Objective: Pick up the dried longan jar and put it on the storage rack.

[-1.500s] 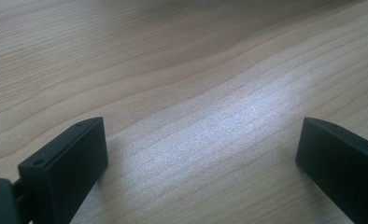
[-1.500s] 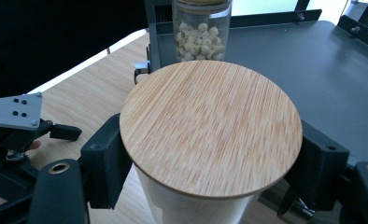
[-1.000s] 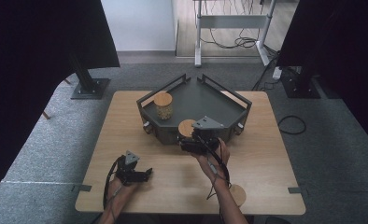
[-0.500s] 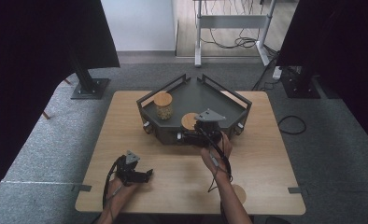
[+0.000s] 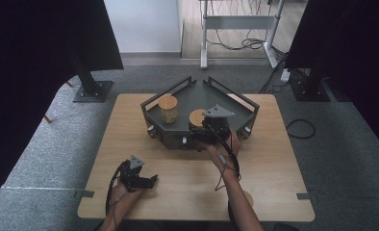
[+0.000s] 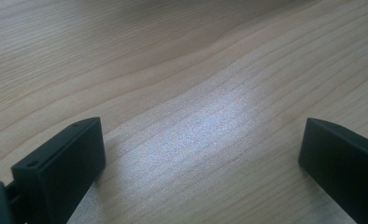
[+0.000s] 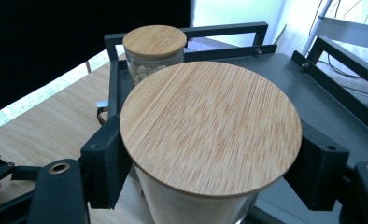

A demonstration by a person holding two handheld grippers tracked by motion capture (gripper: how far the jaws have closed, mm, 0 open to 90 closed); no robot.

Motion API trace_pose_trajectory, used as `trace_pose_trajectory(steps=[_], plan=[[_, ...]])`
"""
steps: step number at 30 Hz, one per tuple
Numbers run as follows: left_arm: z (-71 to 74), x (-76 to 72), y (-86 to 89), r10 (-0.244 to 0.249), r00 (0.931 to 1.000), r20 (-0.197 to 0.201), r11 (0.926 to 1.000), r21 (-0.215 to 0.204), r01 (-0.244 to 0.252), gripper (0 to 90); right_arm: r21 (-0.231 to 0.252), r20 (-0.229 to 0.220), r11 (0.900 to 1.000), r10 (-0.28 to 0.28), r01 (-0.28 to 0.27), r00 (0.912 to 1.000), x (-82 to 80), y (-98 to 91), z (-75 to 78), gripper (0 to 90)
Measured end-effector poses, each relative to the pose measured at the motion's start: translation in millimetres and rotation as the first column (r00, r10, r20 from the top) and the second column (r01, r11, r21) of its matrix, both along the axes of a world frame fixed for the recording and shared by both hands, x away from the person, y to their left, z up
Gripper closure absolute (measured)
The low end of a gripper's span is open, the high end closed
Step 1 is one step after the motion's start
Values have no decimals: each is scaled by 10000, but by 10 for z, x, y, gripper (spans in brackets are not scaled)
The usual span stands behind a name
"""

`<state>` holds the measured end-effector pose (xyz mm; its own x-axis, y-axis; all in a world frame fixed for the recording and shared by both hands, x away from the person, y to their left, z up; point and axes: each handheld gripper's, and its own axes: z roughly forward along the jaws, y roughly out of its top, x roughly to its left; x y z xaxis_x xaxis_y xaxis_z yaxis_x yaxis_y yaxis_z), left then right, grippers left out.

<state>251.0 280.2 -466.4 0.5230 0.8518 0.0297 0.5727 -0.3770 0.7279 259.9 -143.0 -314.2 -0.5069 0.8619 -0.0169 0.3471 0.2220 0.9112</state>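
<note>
Right gripper [image 7: 205,172] is clamped on a bamboo-lidded jar [image 7: 210,126], held over the dark tray [image 5: 178,139] beside a second jar [image 5: 168,109] (already placed, apparently). Setting down and release are left. Left gripper [image 6: 201,154], jaws just opened wide and empty, is rested on the table [image 6: 173,60].

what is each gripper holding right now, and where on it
The right gripper clamps a bamboo-lidded glass jar by its sides, just under the lid. The left gripper holds nothing.
</note>
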Motion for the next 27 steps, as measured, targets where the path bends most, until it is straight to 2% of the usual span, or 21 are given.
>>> trace_pose_trajectory(steps=[17,27], plan=[[0,0,0,2,10000,-4,10000,-5,-2,1,192,121,9996,-222,219,9997,179,-38,65,248],[-1,0,0,-1,10000,9,10000,3,1,1,70,115,9994,-354,353,9993,320,3,78,248]])
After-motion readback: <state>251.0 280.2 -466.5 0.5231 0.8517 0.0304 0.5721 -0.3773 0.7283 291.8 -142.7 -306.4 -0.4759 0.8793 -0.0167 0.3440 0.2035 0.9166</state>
